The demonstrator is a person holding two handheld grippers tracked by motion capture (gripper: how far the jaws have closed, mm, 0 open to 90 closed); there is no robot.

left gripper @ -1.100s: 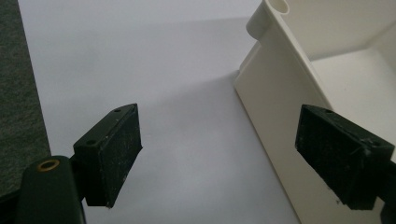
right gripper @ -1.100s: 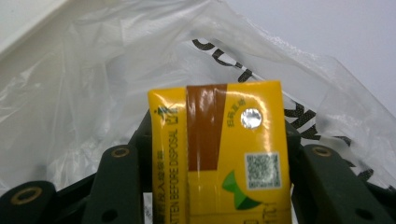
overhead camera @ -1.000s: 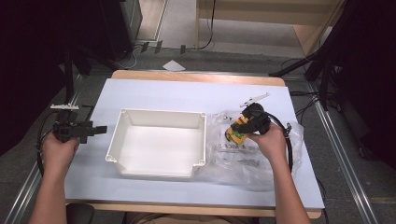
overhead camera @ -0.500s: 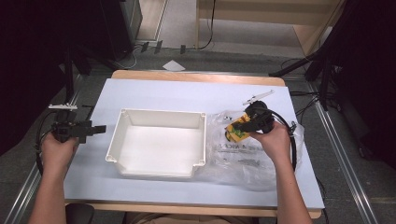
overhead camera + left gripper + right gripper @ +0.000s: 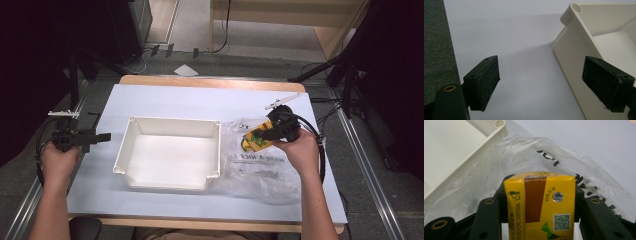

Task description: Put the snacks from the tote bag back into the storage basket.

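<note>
Juice carton (image 5: pixel 539 206) pinched btw right claw (image 5: pixel 539 195) jaws, above plastic bag (image 5: pixel 260 165), beside tray (image 5: pixel 167 122).

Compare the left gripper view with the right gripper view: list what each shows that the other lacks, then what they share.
Left gripper view alone: the left gripper, jaws wide apart with nothing between them, and grey floor past the table edge.

Right gripper view alone: the right gripper clamped on a yellow drink carton, with a clear plastic bag behind it.

Both: the white tray and the pale blue table top.
</note>
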